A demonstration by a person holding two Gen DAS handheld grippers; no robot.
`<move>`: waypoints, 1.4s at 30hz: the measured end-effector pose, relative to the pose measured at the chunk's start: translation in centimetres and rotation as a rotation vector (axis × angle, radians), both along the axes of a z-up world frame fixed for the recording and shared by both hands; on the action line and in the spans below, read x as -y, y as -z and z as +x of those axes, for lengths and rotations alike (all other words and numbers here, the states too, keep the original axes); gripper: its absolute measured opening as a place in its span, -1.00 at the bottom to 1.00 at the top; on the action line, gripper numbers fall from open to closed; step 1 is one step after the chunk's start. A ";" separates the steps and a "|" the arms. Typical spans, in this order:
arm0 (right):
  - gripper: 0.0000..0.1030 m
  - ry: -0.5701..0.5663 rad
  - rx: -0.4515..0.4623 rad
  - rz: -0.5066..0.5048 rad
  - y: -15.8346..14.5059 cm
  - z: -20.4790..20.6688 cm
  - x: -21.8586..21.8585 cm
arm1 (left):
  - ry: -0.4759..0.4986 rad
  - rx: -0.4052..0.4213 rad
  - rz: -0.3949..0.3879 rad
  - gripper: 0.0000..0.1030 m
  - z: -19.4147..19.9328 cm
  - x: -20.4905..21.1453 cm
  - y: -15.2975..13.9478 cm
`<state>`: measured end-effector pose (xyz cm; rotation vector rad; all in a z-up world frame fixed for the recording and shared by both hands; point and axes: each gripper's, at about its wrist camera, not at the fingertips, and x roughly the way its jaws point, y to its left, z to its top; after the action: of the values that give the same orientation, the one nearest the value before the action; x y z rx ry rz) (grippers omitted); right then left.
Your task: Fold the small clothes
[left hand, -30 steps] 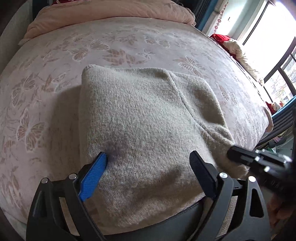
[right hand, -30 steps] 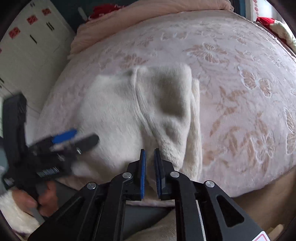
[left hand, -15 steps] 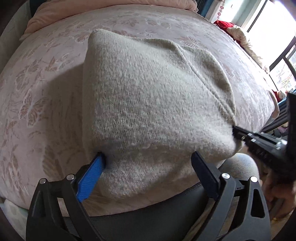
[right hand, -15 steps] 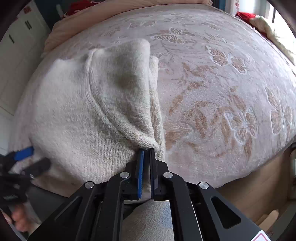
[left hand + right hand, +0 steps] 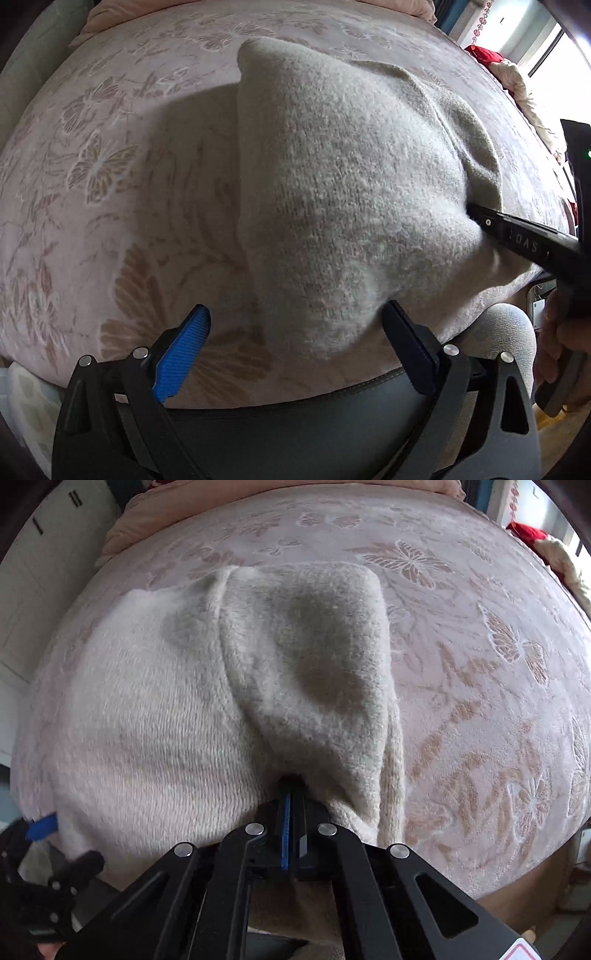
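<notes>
Right claw: the right gripper sits at the bottom centre of the right wrist view, its two fingers pressed together on the near edge of the knit sweater; cloth bunches up around the tips.
Same claw from the other side: in the left wrist view the right gripper enters from the right edge at mid height, its tip buried in the sweater's right fold, with the person's hand on the handle at lower right.
Left claw: the left gripper fills the bottom of the left wrist view, jaws spread wide and holding nothing; the blue-padded finger stands at lower left over bare bedspread, and the dark finger at lower centre-right touches or just meets the sweater's near corner.
Left claw from the right wrist view: the left gripper shows at the lower left edge, just beside the sweater's near left corner.
Sweater: cream and fuzzy, folded into a thick pad, it lies on the bed directly ahead of both claws, its near edge lifted and puckered at the right claw's pinch; a folded flap lies over its right part.
Bed: the pink bedspread with butterfly and flower patterns spreads around the sweater on every side.
Far edge: a peach quilt lies bunched along the top of the frame.
</notes>
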<state>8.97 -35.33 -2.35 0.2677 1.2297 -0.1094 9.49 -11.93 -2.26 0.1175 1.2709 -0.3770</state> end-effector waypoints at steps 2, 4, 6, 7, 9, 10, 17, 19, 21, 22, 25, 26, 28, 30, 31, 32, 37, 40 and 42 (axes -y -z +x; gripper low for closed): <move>-1.00 -0.004 0.019 -0.060 -2.6 0.3 -1.0 | 0.005 0.022 -0.003 0.77 0.0 -0.2 -0.8; -0.80 -0.059 0.066 -0.062 -5.2 -0.1 -3.1 | 0.012 0.046 0.003 0.77 -0.1 -0.3 -1.6; -0.79 -0.132 0.112 0.008 -7.3 -0.3 -5.5 | 0.012 0.066 0.018 0.77 -0.2 -0.2 -2.3; -0.79 -0.167 0.118 0.035 -7.7 -0.2 -6.7 | 0.009 0.071 0.026 0.77 -0.3 -0.4 -2.6; -0.79 -0.225 0.098 0.063 -7.3 0.8 -9.0 | 0.008 0.073 0.033 0.77 -0.5 -0.7 -3.0; -0.79 -0.242 0.076 0.065 -6.4 1.4 -10.1 | 0.007 0.074 0.038 0.77 -0.6 -0.9 -3.2; -0.82 -0.215 0.012 0.070 -4.2 3.5 -10.8 | -0.028 0.080 0.067 0.77 -0.6 -3.1 -3.5; -0.82 -0.182 0.078 0.072 -6.7 3.2 -9.0 | -0.042 0.070 0.063 0.77 -0.6 -3.5 -3.4; -0.82 -0.111 0.109 0.033 -8.1 3.3 -6.1 | -0.047 0.050 0.047 0.78 -0.5 -3.6 -3.1; -0.82 -0.072 0.112 0.028 -8.2 3.5 -4.3 | -0.044 0.043 0.039 0.78 -0.5 -3.5 -3.0; -0.79 0.058 0.067 0.026 -6.1 5.4 1.3 | -0.023 0.052 0.020 0.78 -0.8 -2.7 -3.5; -0.79 0.088 0.031 0.034 -4.6 6.3 2.7 | -0.014 0.059 0.016 0.78 -0.9 -2.4 -3.7; -1.00 0.125 -0.070 0.048 -0.2 8.0 5.2 | 0.001 0.071 0.011 0.78 -1.0 -1.8 -4.2; -1.00 0.112 -0.054 0.067 1.1 9.0 6.0 | 0.015 0.071 0.010 0.78 -0.9 -1.3 -4.4; -1.00 0.103 -0.044 0.052 0.4 9.4 5.9 | 0.020 0.073 0.011 0.78 -0.8 -1.0 -4.5; -1.00 0.096 -0.028 0.029 -0.7 9.5 5.6 | 0.026 0.074 0.009 0.78 -0.8 -0.7 -4.5; -0.70 0.088 0.108 0.038 -6.5 3.7 4.1 | 0.046 0.063 -0.002 0.78 -0.5 0.1 -4.4; -0.66 0.105 0.101 0.108 -6.2 -2.4 3.0 | 0.054 0.063 -0.006 0.78 -0.6 0.2 -4.3; -0.66 0.105 0.040 0.101 -3.8 -4.6 2.2 | 0.061 0.066 -0.002 0.78 -0.8 0.3 -4.3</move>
<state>4.37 -37.51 1.46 0.4209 1.1829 -0.1324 8.70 -12.20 2.01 0.1653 1.2040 -0.4237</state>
